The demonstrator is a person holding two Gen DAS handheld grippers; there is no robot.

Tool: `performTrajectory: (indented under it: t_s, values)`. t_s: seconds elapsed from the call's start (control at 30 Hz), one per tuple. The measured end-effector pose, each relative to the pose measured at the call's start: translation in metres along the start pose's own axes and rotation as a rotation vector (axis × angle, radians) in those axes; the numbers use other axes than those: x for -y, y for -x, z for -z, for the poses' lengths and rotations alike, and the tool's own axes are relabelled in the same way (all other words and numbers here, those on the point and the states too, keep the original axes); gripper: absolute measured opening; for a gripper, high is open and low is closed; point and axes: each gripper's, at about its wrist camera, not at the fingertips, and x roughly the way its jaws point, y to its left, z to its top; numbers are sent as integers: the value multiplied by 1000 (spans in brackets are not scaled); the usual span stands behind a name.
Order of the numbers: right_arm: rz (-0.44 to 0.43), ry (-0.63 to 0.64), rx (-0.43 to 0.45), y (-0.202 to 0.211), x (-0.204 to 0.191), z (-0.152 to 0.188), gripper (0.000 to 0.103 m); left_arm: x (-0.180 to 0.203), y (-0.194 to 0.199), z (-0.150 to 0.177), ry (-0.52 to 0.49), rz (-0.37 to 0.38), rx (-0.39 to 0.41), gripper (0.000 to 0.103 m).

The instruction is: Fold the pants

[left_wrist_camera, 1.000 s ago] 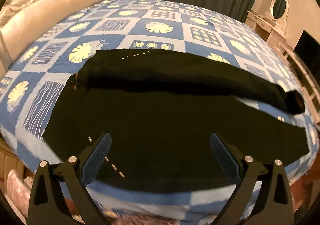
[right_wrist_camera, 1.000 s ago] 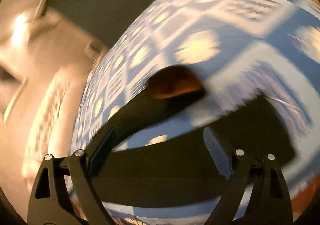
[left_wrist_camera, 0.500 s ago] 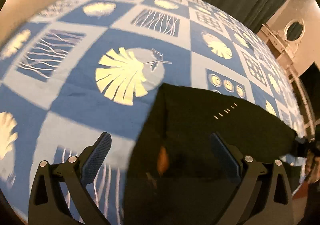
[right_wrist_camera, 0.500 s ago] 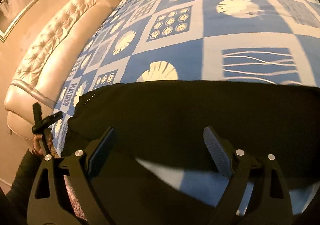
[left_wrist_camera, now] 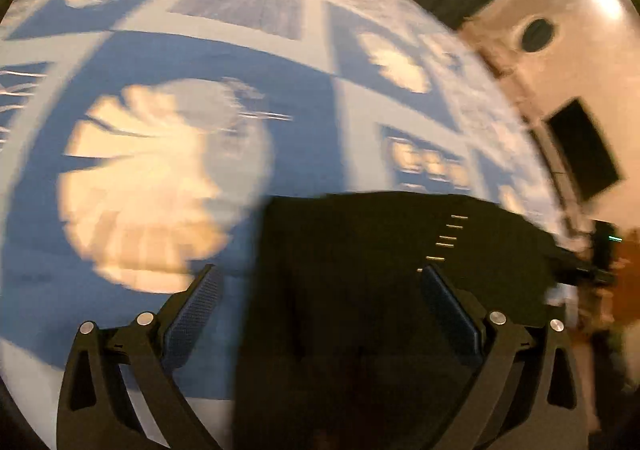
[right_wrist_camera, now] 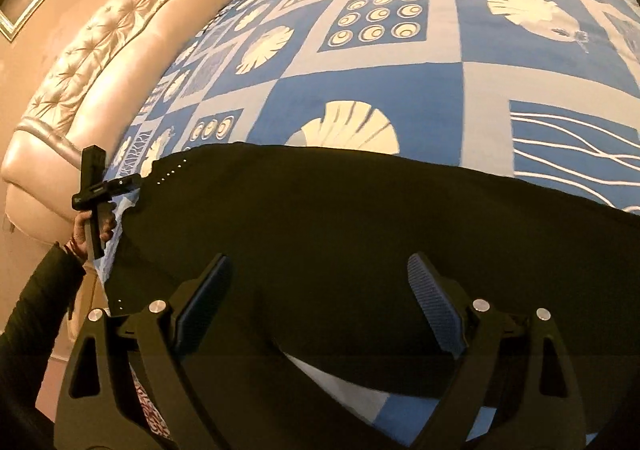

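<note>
Two grippers appear, each with its jaws spread wide and nothing between the pads. The left gripper (left_wrist_camera: pixel 320 304) hovers over the near corner of the black pants (left_wrist_camera: pixel 380 270); its left pad (left_wrist_camera: pixel 192 314) sits over bare bedspread (left_wrist_camera: pixel 168 61), its right pad (left_wrist_camera: pixel 452 314) over dark cloth. The left wrist view is motion-blurred, so whether either pad touches the fabric cannot be determined. From the gripper, the pants extend toward 2 o'clock, with a short row of pale stitches (left_wrist_camera: pixel 448 238) just beyond the right pad. A large cream shell print (left_wrist_camera: pixel 152 185) lies at 10 o'clock on the bedspread.

The right gripper (right_wrist_camera: pixel 320 300) is positioned above the pants (right_wrist_camera: pixel 360 234), both pads over black fabric. The garment lies across the blue-and-white bedspread (right_wrist_camera: pixel 360 89) as a long band running from 9 o'clock to 3 o'clock. A gap in the cloth at 6 o'clock exposes a strip of bedspread beneath. At 9 o'clock, the left gripper (right_wrist_camera: pixel 120 183) is seen from outside, held by the left hand (right_wrist_camera: pixel 90 230), with its tips at the pants' corner next to a dotted stitch line (right_wrist_camera: pixel 172 171). A tufted cream headboard (right_wrist_camera: pixel 100 61) runs along 10 to 11 o'clock beyond the bed edge.
</note>
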Motion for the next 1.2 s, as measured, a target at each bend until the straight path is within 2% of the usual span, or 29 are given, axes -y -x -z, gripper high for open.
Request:
performTrajectory:
  t_s: [0.03, 0.1, 0.17, 0.2, 0.23, 0.27, 0.3, 0.37, 0.5, 0.67, 0.73, 0.8, 0.87, 0.9, 0.97, 1.1, 1.2]
  values:
    - [-7, 3, -3, -2, -1, -2, 90, 4, -3, 1, -2, 44, -12, 98]
    - [-12, 18, -7, -5, -5, -4, 90, 7, -4, 2, 7, 75, -12, 97]
    - [-18, 44, -18, -10, -11, -6, 90, 0, -2, 2, 67, 130, -1, 97]
    - [-16, 64, -22, -12, -15, -9, 90, -3, -1, 2, 91, 139, 3, 91]
    - [-13, 78, -25, -14, -17, -10, 90, -6, 0, 2, 115, 142, 8, 81]
    - [-10, 94, -26, -15, -19, -12, 90, -11, 0, 1, 133, 134, 4, 41]
    - [-7, 112, -24, -17, -21, -16, 90, -16, -4, 2, 161, 110, -23, 12]
    - [-10, 132, -24, -21, -23, -25, 90, -21, -9, 4, 181, 94, -44, 12]
    - [8, 184, -41, -32, -28, -46, 90, -15, -9, 3, 155, 62, -41, 11]
    - [90, 304, -130, -69, -44, -67, 87, -9, -10, 1, 137, 14, -58, 10]
    - [133, 342, -182, -86, -49, -69, 75, -8, -11, 0, 137, 1, -72, 10]
    - [214, 380, -215, -101, -53, -70, 60, -11, -14, -3, 157, -10, -82, 13]
    - [230, 372, -224, -105, -53, -72, 23, -13, -13, -5, 189, -19, -84, 13]
    - [224, 364, -226, -104, -53, -73, 14, -13, -12, -4, 199, -23, -83, 13]
    - [215, 375, -213, -98, -58, -70, 10, -9, -9, -4, 181, -41, -76, 11]
    - [248, 431, -103, -68, -78, -56, 9, 1, 5, -1, 132, -59, -5, 9]
    - [279, 468, 15, -36, -99, -41, 9, 6, 30, 5, 134, 18, 83, 9]
